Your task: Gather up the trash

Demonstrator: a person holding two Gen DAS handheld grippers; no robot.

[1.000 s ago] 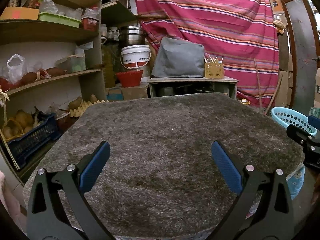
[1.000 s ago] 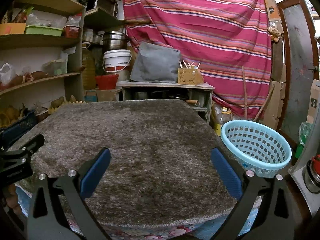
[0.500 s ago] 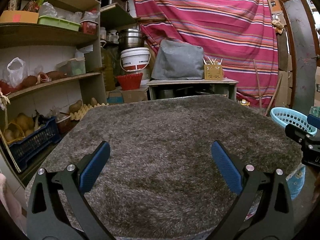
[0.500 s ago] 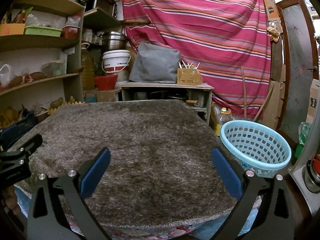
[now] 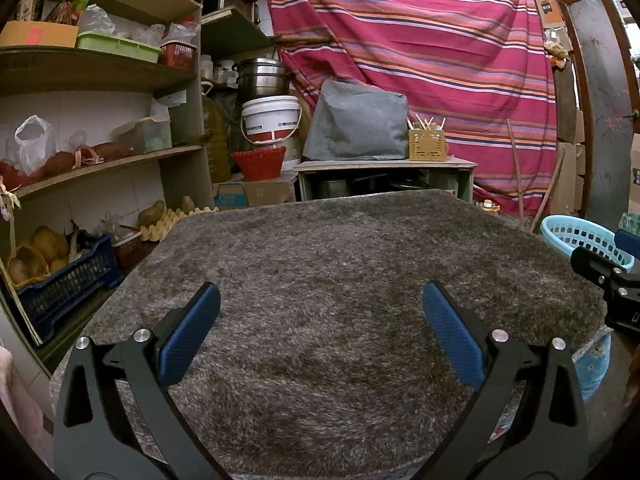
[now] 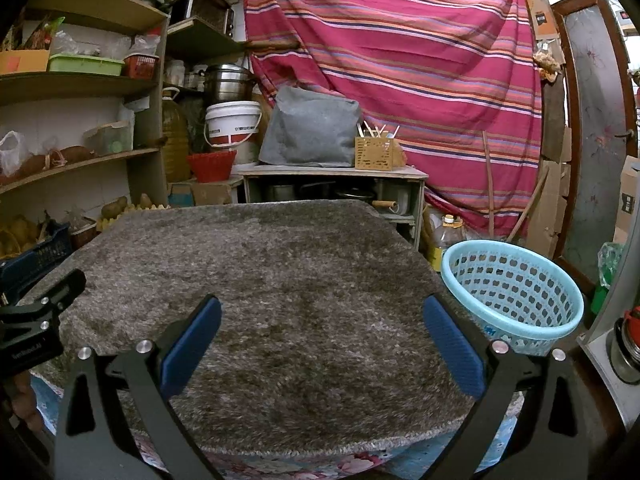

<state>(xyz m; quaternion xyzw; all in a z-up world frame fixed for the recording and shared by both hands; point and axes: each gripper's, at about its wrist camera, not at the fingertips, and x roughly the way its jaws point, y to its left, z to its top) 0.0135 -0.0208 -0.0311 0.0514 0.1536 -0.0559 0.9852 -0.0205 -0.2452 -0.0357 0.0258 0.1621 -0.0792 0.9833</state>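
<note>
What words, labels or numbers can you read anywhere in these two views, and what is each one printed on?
Nothing can be read for certain.
White bucket: a dark line of print above its red band, too blurred to read.
Left gripper body: small pale lettering, too small to make out.
Cardboard boxes at the right: dark marks, illegible.
Blue basket: a blue mark on the rim, unreadable.

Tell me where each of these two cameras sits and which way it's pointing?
Left wrist: on the left gripper, facing forward over the grey shaggy rug; its open blue fingers show, with the right gripper at the edge.
Right wrist: on the right gripper, same direction, light blue basket nearby.
Shared: rug, striped curtain.
</note>
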